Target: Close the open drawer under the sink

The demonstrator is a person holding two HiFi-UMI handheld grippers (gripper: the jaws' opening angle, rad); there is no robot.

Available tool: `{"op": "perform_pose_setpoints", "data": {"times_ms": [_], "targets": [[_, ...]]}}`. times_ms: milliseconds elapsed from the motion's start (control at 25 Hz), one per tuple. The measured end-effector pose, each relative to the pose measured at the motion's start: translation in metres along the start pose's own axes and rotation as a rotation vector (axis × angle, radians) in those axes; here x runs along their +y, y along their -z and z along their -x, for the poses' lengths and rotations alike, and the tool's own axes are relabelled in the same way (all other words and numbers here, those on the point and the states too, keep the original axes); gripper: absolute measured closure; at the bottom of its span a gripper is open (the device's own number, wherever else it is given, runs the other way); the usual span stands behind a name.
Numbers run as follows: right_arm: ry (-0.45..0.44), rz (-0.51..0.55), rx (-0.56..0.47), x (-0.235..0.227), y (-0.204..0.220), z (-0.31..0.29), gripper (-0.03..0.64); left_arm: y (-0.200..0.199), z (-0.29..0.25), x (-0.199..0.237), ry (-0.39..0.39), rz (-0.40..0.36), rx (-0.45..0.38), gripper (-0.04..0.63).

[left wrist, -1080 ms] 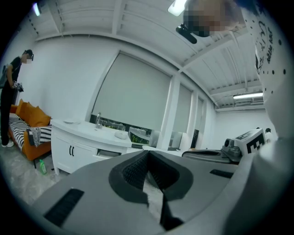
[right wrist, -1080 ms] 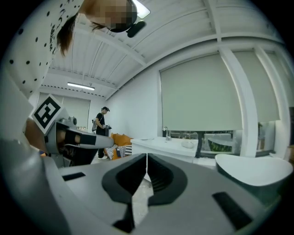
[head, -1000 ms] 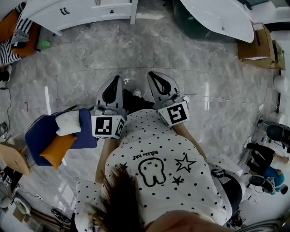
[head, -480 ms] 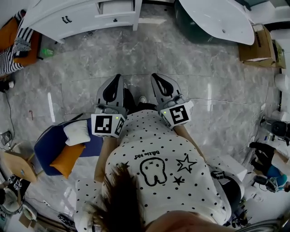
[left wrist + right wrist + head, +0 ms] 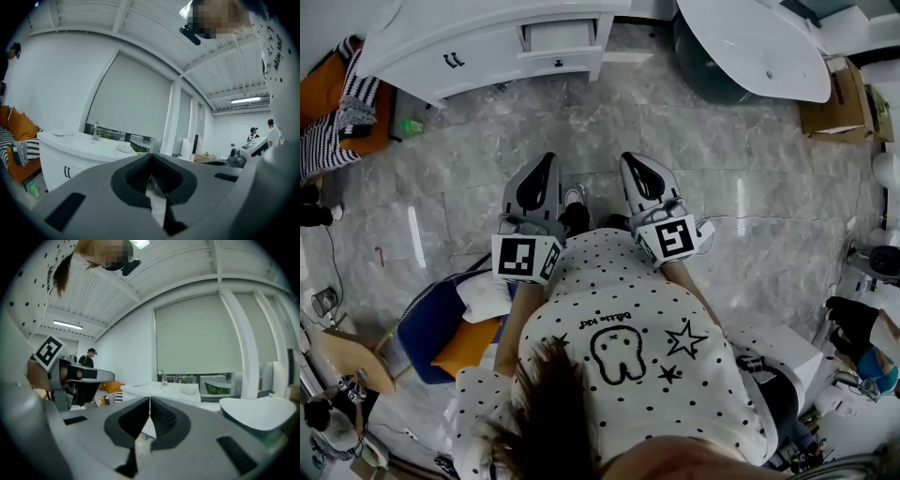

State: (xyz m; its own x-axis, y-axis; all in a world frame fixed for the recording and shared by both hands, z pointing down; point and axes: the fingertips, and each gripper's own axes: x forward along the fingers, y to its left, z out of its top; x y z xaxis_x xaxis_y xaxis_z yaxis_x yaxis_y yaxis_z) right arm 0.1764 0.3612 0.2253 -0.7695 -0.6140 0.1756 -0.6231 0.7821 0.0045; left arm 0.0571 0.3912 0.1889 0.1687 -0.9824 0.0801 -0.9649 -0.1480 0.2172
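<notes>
The white sink cabinet (image 5: 478, 42) stands at the top of the head view, across the marble floor from me. One drawer (image 5: 561, 39) near its right end juts out, open. My left gripper (image 5: 547, 159) and right gripper (image 5: 629, 159) are held side by side in front of the person's body and point toward the cabinet, well short of it. Both are shut with nothing between the jaws. The left gripper view shows shut jaws (image 5: 151, 161) with the cabinet (image 5: 79, 152) and its tap at left. In the right gripper view the jaws (image 5: 149, 401) are shut, and the cabinet (image 5: 161, 391) lies straight ahead.
A white bathtub (image 5: 759, 42) fills the top right, with a cardboard box (image 5: 834, 94) beside it. A blue chair with an orange cushion (image 5: 441, 333) stands at lower left. An orange sofa with a striped blanket (image 5: 347, 103) is at far left. Other people (image 5: 254, 134) stand in the background.
The cabinet and its open drawer have come further into the head view from the top. Both grippers have moved toward them, still shut. The blue chair has slid back behind them.
</notes>
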Motion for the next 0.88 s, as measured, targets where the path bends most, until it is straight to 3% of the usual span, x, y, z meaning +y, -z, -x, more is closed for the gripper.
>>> {"op": "perform_pose_setpoints", "data": {"times_ms": [360, 880], "targets": [[0.024, -0.011, 0.026, 0.011, 0.001, -0.035, 0.602, 0.008, -0.007, 0.041, 0.006, 0.035, 0.035, 0.592], [-0.021, -0.025, 0.058, -0.021, 0.003, -0.098, 0.603, 0.005, -0.061, 0.077, -0.023, 0.052, 0.061, 0.592]]}}
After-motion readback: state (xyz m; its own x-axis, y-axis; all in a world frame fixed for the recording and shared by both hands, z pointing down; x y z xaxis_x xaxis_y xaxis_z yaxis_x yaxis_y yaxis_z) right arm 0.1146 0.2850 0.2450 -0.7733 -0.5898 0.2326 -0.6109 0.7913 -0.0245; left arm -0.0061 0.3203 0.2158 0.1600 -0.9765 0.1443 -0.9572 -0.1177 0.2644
